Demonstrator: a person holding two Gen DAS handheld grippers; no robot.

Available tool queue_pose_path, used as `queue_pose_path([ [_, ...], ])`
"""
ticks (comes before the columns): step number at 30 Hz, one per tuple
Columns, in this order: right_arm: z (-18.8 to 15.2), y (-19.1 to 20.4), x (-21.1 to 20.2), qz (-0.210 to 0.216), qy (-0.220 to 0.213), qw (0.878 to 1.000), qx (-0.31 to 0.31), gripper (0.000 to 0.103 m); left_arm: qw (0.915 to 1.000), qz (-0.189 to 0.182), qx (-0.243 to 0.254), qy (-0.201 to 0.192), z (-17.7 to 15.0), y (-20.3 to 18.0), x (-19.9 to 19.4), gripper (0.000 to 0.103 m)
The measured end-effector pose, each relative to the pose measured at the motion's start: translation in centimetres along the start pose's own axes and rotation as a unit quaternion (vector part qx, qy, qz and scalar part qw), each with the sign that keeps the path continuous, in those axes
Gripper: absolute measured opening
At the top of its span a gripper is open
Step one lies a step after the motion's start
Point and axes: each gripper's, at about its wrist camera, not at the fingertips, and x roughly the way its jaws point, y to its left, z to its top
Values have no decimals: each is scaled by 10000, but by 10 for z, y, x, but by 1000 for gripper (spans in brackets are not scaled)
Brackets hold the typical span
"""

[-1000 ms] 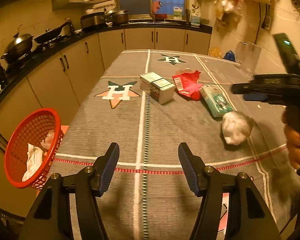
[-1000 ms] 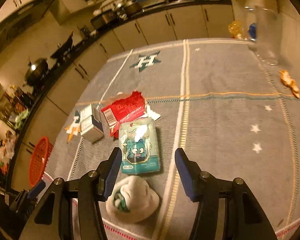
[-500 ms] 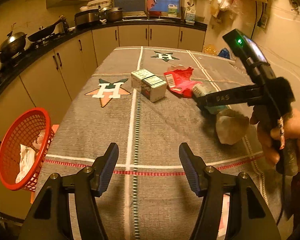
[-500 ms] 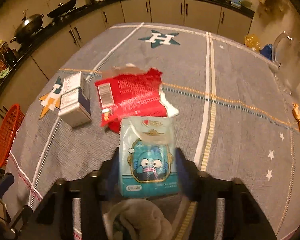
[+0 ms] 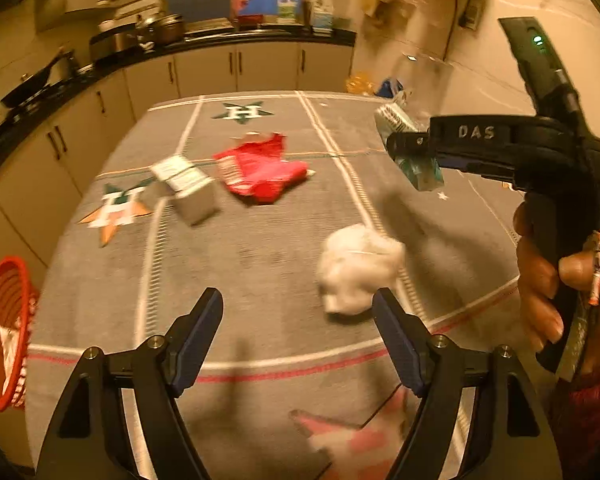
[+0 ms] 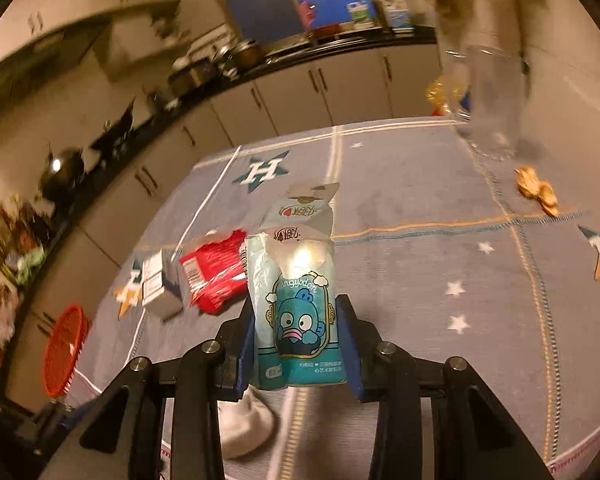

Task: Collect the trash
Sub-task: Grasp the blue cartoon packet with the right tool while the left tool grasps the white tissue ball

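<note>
- Red basket [image 5: 2, 332]: stands off the left edge of the tabletop [image 5: 260, 264], below its level; white paper lies inside it.
- Left gripper [image 5: 298, 332]: angled down toward the tabletop near its front edge. Its fingers [image 5: 196, 336] stand apart, having just been opening, with nothing between them. They hang above the striped grey cloth without touching any item.
- Small box [image 5: 186, 188]: rests on the cloth by the orange-and-green star print, well ahead of the left gripper.
- Red wrapper [image 5: 260, 172]: lies flat just to the right of the box, near the middle of the tabletop.
- Crumpled white wad [image 5: 358, 268]: lies on the cloth just ahead of the left gripper's right-hand finger, close to it but apart from it.
- Right gripper [image 6: 298, 344]: pitched downward and raised off the tabletop. Its fingers [image 6: 350, 344] have just been closing and now press on both sides of the tissue pack [image 6: 296, 312].
- Tissue pack: light blue with a cartoon face, held upright between the fingers and clear of the cloth, its torn open end pointing away from the gripper. In the left wrist view it shows beyond the right gripper's tip, above the right half of the tabletop.
- Right hand [image 5: 556, 280]: wrapped around the gripper's handle at the far right, fingers curled on the grip; a dark red sleeve shows below it.
- Clear container [image 6: 488, 104]: stands at the far right corner of the tabletop.
</note>
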Motion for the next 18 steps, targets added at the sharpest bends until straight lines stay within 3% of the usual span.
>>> queue_pose_path([
  [4,-4,-17,4,69,72,9997,236,40,9997,-64,40,226,8,-18,24,76],
  [10,-5,-23,0,196,60,9994,270,40,9996,61,87,260,17,-30,50,76],
  [16,-7,-20,0,207,81,9996,190,40,9994,-27,52,343,16,-33,65,58],
  [18,-8,-18,2,198,64,9997,161,40,9993,-89,53,361,15,-33,67,46],
])
